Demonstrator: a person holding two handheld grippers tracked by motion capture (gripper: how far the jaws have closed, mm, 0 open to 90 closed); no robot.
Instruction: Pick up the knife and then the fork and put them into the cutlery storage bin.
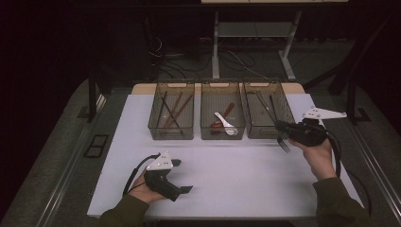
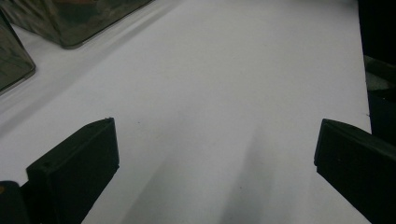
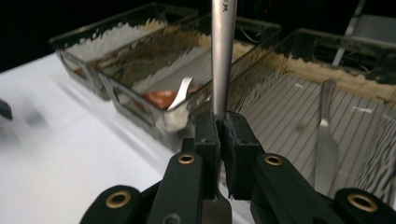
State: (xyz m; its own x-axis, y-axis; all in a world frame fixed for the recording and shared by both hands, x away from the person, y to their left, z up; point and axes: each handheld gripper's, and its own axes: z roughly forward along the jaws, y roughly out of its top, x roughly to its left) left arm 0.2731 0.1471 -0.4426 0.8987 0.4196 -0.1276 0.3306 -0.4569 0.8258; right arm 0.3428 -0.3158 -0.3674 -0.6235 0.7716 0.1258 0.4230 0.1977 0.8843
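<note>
In the high view, the right gripper (image 1: 287, 132) hangs at the front edge of the right-hand smoked clear plastic bin (image 1: 267, 115), pinching a slim silver metal fork (image 1: 283, 142) whose tines dip toward the white table (image 1: 227, 179); the middle bin (image 1: 222, 116) holds a white spoon (image 1: 225, 122) and a reddish one, the left-hand bin (image 1: 171, 117) long dark and brown sticks, probably chopsticks, while the left gripper (image 1: 182, 176) rests low on the table near the person's side. In the left gripper view, its jaws stand wide apart with nothing between them, bare table ahead and bin corners at the upper left. In the right gripper view, the jaws are closed on the fork's handle (image 3: 221, 56), which rises straight up between them, with a second piece of silver cutlery (image 3: 325, 140) lying in the ribbed bin behind. The fork looks light, rigid and smooth, so likely to pivot or slide in a pinch; a hold across the flat of the handle near its middle seems safest
</note>
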